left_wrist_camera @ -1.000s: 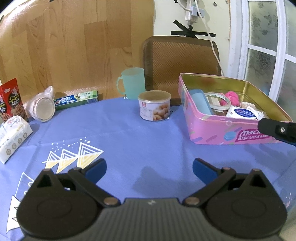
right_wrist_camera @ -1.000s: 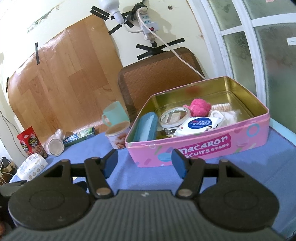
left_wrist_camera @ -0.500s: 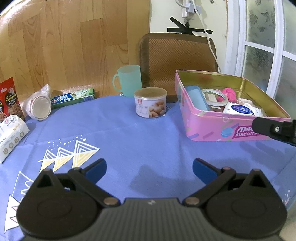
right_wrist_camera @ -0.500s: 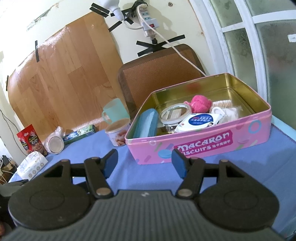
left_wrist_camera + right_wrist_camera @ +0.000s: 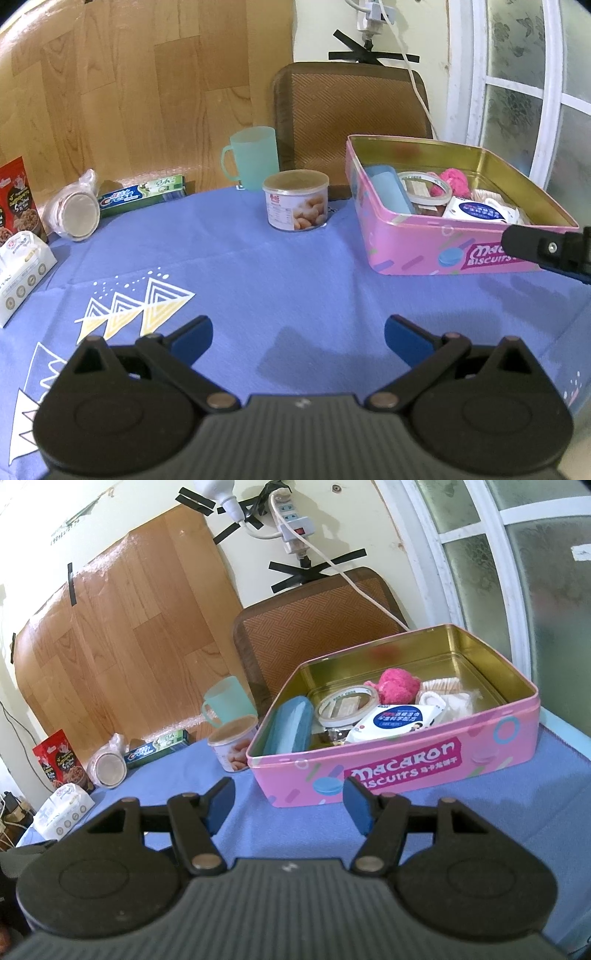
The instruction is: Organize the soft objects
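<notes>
A pink biscuit tin stands open on the blue tablecloth. Inside lie a pink fluffy ball, a white wet-wipes pack, a tape roll, a blue case and white soft items. A white tissue pack lies at the table's left edge. My left gripper is open and empty above the cloth. My right gripper is open and empty, just in front of the tin.
A round snack can, a green mug, a toothpaste box, a bagged jar on its side and a red snack packet stand along the far and left side. A chair back rises behind.
Both grippers have drawn back a little from the tin and stayed open. Nothing on the table has moved.
</notes>
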`<state>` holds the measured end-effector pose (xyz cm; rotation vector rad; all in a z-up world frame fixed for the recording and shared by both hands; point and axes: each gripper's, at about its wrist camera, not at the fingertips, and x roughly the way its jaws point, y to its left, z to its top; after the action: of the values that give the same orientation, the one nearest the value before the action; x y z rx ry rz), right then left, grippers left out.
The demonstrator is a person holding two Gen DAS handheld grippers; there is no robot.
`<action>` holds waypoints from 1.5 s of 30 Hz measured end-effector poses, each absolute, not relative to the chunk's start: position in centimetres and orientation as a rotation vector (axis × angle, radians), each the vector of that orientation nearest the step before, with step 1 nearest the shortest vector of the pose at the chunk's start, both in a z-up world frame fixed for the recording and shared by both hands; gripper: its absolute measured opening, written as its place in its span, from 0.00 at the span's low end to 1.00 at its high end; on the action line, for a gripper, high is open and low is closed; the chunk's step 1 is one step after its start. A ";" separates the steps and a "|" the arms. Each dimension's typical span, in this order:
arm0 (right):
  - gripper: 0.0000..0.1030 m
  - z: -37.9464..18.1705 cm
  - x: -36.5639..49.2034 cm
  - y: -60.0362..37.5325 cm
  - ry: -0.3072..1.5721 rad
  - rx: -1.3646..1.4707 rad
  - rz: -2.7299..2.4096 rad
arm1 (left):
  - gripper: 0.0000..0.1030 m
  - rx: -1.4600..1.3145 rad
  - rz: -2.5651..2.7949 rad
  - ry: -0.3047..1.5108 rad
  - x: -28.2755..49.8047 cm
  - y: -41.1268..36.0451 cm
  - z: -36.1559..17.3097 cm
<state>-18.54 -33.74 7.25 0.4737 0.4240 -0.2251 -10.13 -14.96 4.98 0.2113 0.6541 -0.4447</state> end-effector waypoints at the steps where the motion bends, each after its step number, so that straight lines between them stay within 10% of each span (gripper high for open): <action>1: 0.65 7.3 -18.5 -33.7 0.424 0.474 -0.225 | 1.00 0.213 -0.445 0.654 -10.2 -15.0 5.0; 45: 0.69 7.0 -18.9 -33.7 0.416 0.491 -0.245 | 1.00 0.265 -0.463 0.689 -10.6 -15.9 4.2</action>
<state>-18.88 -33.73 6.98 0.4906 0.4164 -0.2451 -10.65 -15.93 4.22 0.2649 0.6891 -0.4627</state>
